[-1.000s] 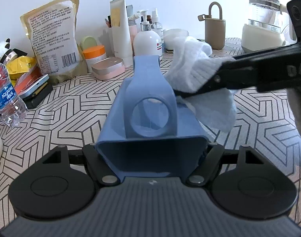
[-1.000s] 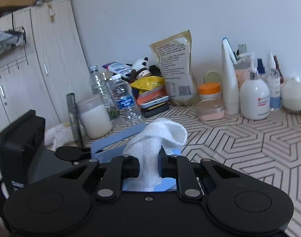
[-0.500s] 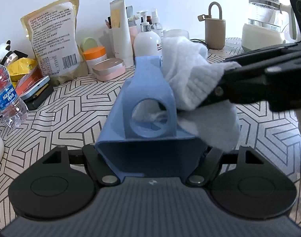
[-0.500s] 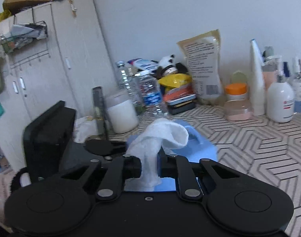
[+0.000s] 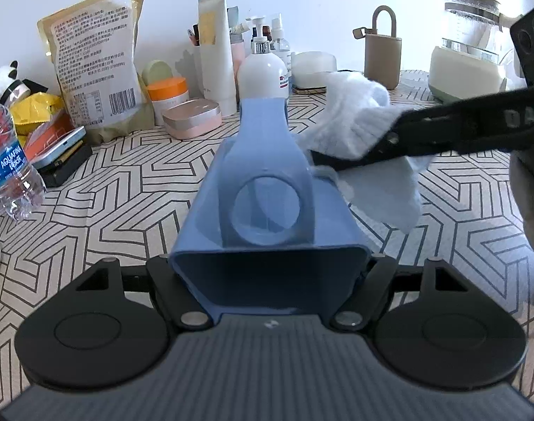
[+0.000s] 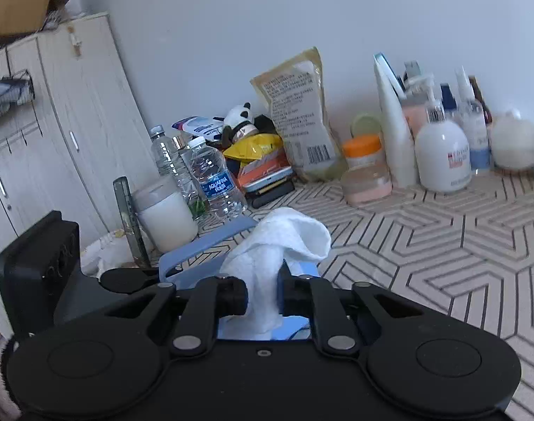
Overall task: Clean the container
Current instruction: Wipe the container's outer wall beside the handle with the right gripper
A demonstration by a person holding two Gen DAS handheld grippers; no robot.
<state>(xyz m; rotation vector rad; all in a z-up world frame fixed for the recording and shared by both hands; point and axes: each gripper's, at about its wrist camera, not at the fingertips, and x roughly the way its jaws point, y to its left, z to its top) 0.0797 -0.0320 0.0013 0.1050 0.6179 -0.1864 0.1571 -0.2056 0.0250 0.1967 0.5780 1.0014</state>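
While the left gripper (image 5: 268,280) clamped the near end of the blue container (image 5: 267,189) at the lower centre of the left wrist view, its jaws pressed against the container's two sides and held it above the patterned tablecloth (image 5: 119,189). The container ran away from the camera toward the middle of the frame, a round hole in its upper face. From the right edge of that frame the right gripper (image 5: 340,161) reached in, closed on a white cloth (image 5: 354,119) that lay against the container's right side. In the right wrist view the cloth (image 6: 270,263) stood pinched between the two fingers at lower centre, with the container (image 6: 204,245) just behind it. A water bottle (image 5: 11,168) stood at the left edge, and a white pump bottle (image 5: 263,73) stood in the upper centre beyond the container's far end.
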